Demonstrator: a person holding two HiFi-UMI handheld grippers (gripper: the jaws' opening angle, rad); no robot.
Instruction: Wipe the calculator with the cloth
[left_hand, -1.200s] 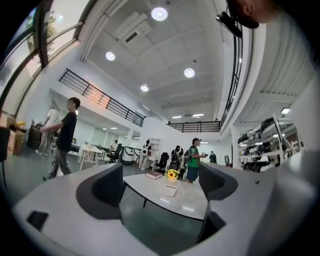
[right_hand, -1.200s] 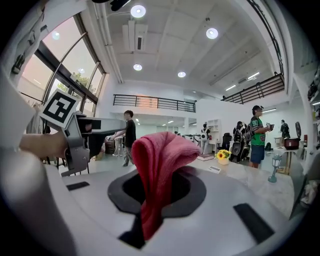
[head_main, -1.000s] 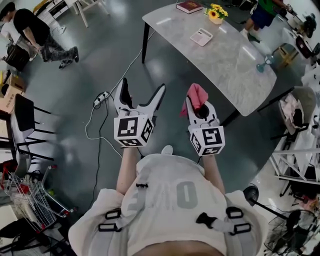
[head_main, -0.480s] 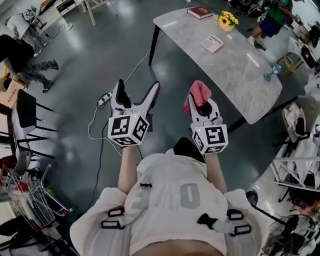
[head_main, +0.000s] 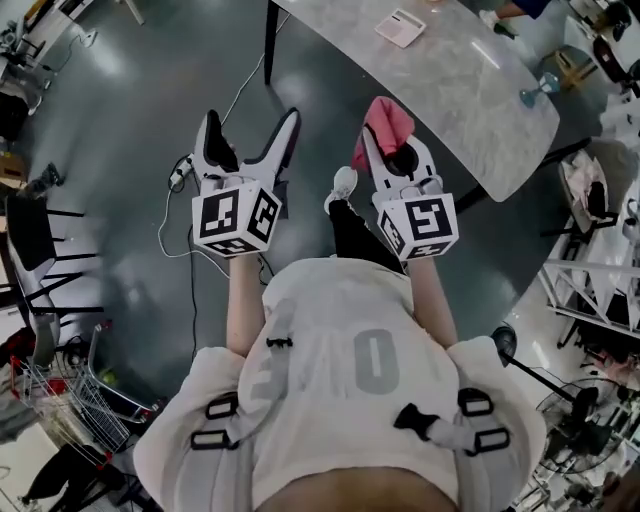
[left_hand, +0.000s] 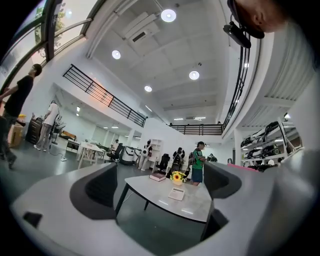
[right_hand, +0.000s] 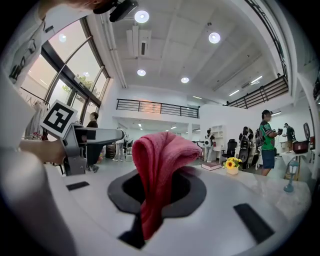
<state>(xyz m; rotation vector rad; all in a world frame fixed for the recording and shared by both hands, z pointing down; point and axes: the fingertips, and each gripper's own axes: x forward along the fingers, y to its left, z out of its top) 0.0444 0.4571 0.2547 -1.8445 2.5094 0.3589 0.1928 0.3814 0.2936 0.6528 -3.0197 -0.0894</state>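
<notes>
We hold the cloth pinched tight in our right gripper, ready for wiping. Our left gripper is spread wide with nothing in it. The calculator lies on the table, well apart from us, so we think we must walk closer.

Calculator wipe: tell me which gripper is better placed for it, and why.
Right. The right gripper is shut on the pink cloth and hangs on the side nearer the table where the calculator lies. The left gripper is open, empty and farther away.
</notes>
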